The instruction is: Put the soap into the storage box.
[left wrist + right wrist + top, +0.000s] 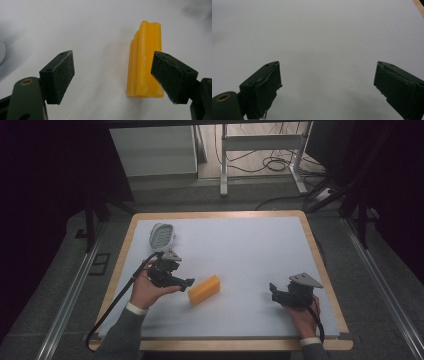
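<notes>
White table (260, 250), ridged yellow block (204, 290).

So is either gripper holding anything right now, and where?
Nothing held. Left gripper is open beside the yellow ridged block; right gripper is open.

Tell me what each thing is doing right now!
Left gripper: open, jaws apart, not yet around the bar.
Right gripper: open, holding nothing.
Yellow bar: lying flat on the table, not held.
Grey dish: resting at the table's far left, untouched.
</notes>
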Demonstrator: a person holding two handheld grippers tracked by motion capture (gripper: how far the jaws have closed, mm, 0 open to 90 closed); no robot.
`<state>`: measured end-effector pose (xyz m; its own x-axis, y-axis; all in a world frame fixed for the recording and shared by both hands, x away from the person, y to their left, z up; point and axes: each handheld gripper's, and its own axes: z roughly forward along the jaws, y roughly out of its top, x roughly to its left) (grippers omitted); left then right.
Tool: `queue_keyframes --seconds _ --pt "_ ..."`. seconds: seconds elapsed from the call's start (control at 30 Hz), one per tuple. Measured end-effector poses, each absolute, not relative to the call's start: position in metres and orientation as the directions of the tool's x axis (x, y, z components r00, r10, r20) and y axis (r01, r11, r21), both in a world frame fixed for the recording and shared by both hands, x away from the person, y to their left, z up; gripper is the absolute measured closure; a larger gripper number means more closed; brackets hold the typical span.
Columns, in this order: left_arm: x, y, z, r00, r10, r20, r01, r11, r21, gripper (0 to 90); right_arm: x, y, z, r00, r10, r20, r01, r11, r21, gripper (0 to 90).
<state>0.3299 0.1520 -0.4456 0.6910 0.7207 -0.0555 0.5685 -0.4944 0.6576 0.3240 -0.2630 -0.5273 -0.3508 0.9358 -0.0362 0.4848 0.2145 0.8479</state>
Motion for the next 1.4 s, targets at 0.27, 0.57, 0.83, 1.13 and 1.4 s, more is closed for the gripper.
queue_keyframes --seconds 0.27,0.57,0.83,1.13,1.4 --pt "0.334 0.141 -0.445 0.706 0.707 -0.035 0.557 -0.525 0.644 19.6 0.324 -0.263 -0.527 -0.350 0.936 -0.036 0.485 0.214 0.848 7.6" --pt "0.337 0.129 -0.456 0.709 0.704 -0.041 0.567 -0.535 0.626 20.7 0.324 -0.263 -0.527 -0.348 0.937 -0.035 0.486 0.213 0.848 7.5" --pt "0.340 0.115 -0.463 0.723 0.690 -0.022 0.567 -0.576 0.589 20.5 0.324 -0.263 -0.527 -0.347 0.937 -0.038 0.486 0.214 0.847 7.6" --pt "0.340 0.111 -0.461 0.715 0.700 -0.006 0.564 -0.570 0.598 22.6 0.324 -0.263 -0.527 -0.344 0.938 -0.036 0.488 0.211 0.847 7.6" --pt "0.334 0.113 -0.453 0.720 0.693 -0.031 0.557 -0.551 0.621 23.3 0.324 -0.263 -0.527 -0.344 0.938 -0.037 0.487 0.212 0.847 7.5"
